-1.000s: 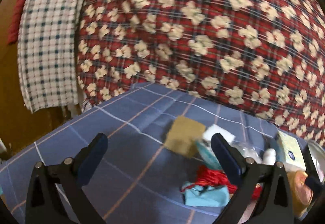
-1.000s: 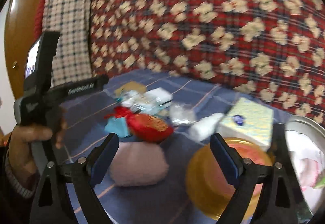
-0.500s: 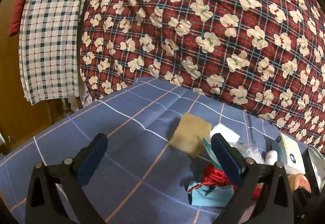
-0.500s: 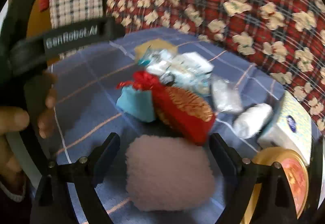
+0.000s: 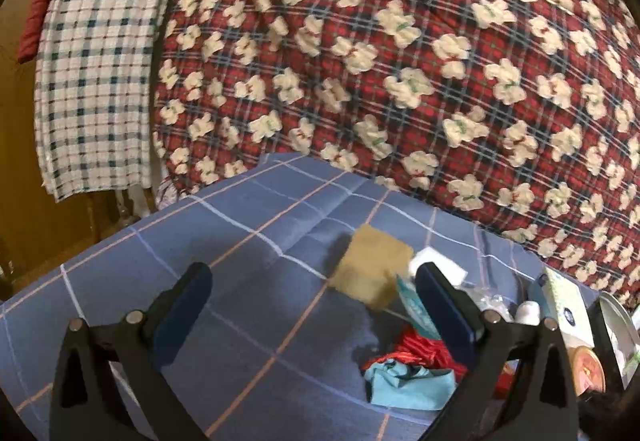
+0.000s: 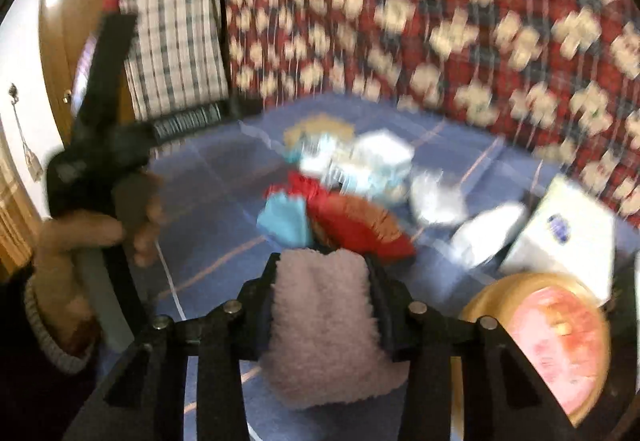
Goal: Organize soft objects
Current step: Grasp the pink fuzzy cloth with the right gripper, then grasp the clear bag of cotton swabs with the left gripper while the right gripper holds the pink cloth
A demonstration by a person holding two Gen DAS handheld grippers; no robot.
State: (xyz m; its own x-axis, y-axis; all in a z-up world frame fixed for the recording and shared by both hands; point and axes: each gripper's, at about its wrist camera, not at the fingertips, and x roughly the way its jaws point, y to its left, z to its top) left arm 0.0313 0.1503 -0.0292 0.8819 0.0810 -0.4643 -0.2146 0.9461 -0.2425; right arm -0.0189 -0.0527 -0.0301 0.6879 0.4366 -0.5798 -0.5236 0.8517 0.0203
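My right gripper (image 6: 324, 265) has a fluffy pale pink pad (image 6: 320, 329) between its fingers. Its jaws are closing, and both pads press into the pad's sides and squeeze it narrow. Just beyond it lie a red and gold pouch (image 6: 352, 221) and a teal cloth (image 6: 284, 221) on the blue checked sheet (image 6: 208, 209). My left gripper (image 5: 314, 277) hangs open over the sheet (image 5: 200, 241) with nothing between its fingers. A tan square cloth (image 5: 372, 265) lies past its fingertips, and the teal cloth (image 5: 408, 381) and red pouch (image 5: 420, 349) sit low right.
White packets (image 6: 380, 157), a white roll (image 6: 488, 229) and a tissue pack (image 6: 560, 233) lie behind the pile. A gold-rimmed round tin (image 6: 552, 337) stands at the right. A red flowered quilt (image 5: 400, 61) and a checked cloth (image 5: 100, 61) rise behind. A hand (image 6: 80, 233) holds the left gripper.
My right gripper moved forward and down over the fluffy pink pad, and its wide-open jaws closed onto it. The left gripper stayed where it was, open.
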